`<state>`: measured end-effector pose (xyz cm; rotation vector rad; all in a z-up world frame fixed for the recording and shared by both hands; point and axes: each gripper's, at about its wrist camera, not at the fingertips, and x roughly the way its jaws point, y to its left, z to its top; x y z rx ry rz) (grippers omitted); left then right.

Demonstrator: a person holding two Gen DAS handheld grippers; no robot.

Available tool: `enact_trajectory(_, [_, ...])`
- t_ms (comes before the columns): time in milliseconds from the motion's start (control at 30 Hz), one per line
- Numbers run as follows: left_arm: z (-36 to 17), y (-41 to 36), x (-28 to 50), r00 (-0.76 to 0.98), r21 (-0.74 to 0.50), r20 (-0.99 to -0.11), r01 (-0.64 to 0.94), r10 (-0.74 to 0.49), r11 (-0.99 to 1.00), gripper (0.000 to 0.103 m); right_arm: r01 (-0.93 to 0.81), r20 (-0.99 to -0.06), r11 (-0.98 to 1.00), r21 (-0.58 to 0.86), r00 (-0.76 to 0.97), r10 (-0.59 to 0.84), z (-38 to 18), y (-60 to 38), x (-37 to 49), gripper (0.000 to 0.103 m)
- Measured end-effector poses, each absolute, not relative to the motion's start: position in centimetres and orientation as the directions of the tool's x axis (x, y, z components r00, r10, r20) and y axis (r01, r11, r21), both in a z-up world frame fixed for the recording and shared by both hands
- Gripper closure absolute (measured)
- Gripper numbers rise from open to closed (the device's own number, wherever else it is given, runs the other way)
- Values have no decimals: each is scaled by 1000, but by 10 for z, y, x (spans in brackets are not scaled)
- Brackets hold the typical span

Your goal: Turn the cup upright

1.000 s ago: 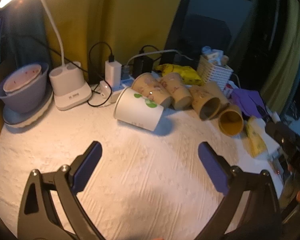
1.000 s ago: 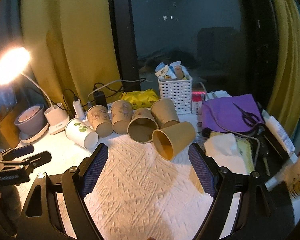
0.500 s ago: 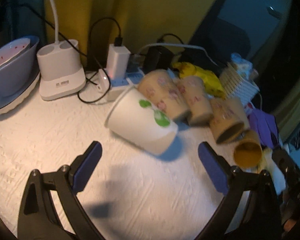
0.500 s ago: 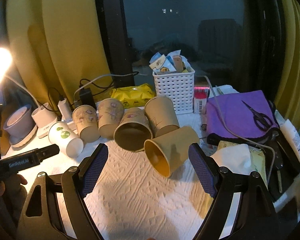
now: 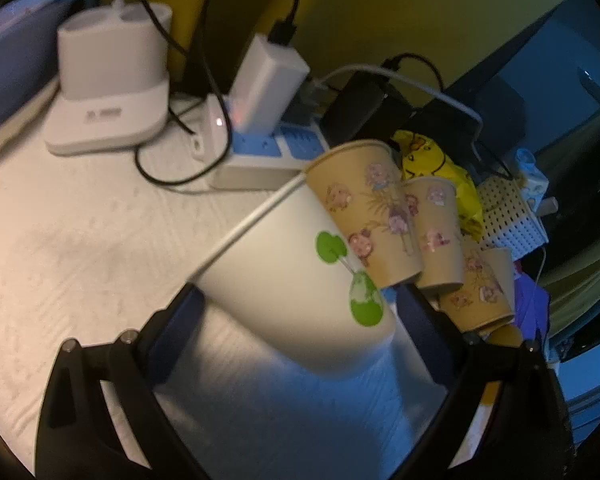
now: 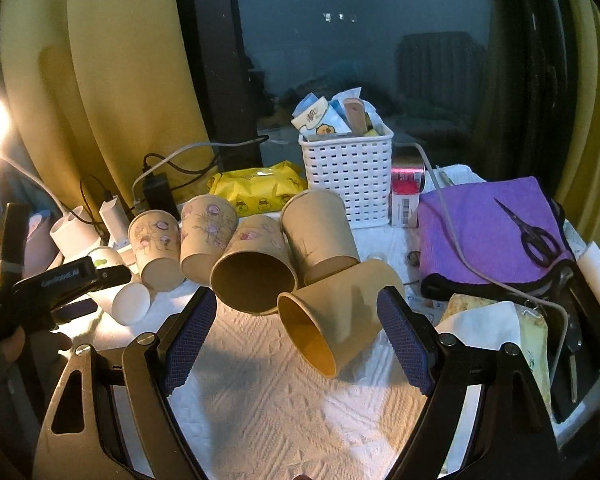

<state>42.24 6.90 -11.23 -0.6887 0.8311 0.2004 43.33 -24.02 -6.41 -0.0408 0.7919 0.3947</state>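
Note:
A white paper cup with green spots [image 5: 296,280] lies on its side on the white cloth, its base toward me. My left gripper [image 5: 300,340] is open, its fingers on either side of the cup's base end. In the right wrist view the same cup [image 6: 120,292] lies at the far left under the left gripper [image 6: 68,284]. Several tan cups lie on their sides in a row; the nearest plain one [image 6: 336,312] lies with its mouth toward me between the open fingers of my right gripper [image 6: 296,344], slightly beyond them.
A lamp base [image 5: 108,92], power strip with chargers and cables [image 5: 260,132] stand behind the white cup. A white basket [image 6: 346,172], yellow packet [image 6: 256,190], purple cloth with scissors [image 6: 496,232] and tissues [image 6: 488,328] crowd the back and right.
My left gripper has moved forward and down onto the white cup, which now sits between its fingers. My right gripper has moved closer to the plain tan cup.

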Motion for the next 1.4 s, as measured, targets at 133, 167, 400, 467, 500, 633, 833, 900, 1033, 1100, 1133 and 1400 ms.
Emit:
enact_trajectory(133, [-110,68,424,675,-474,-730,-386,-107,792,27,-353,-699,929,111,637,325,-63,-241,433,18])
enact_trajectory(167, [-110,68,424,674,-478,-730,-380,-117,792,28,-350,-699,930,111,638,323,-62,-242,433,18])
enact_trajectory(400, [-100,60,412,685,-471,-715,-325,-139,820,35,-343,-698,932,113,640,320,-57,-244,423,18])
enact_trajectory(467, [-95,56,405,689,-465,-710,-302,-147,832,36,-343,-696,932,114,642,322,-53,-244,418,18])
enact_trajectory(500, [-94,55,402,690,-463,-709,-296,-148,836,36,-343,-695,933,114,643,321,-52,-244,416,18])
enact_trajectory(633, [-86,48,383,695,-452,-700,-257,-161,854,36,-338,-693,934,117,646,321,-45,-246,402,18])
enact_trajectory(833, [-73,35,345,697,-410,-695,-180,-179,894,37,-343,-689,932,118,647,325,-35,-245,377,18])
enact_trajectory(900, [-69,29,331,700,-393,-691,-154,-180,906,36,-349,-686,930,117,648,330,-32,-243,367,18])
enact_trajectory(1033, [-65,20,305,697,-361,-689,-91,-199,928,36,-356,-693,927,118,639,333,-31,-243,350,18])
enact_trajectory(1100, [-65,13,294,693,-340,-691,-62,-204,938,36,-357,-698,927,117,634,333,-31,-242,341,18])
enact_trajectory(1133, [-66,10,288,687,-329,-697,-48,-208,943,36,-357,-700,927,116,633,331,-31,-242,335,18])
enact_trajectory(1400, [-70,-3,247,677,-289,-701,20,-226,957,36,-347,-714,931,113,624,319,-32,-239,297,18])
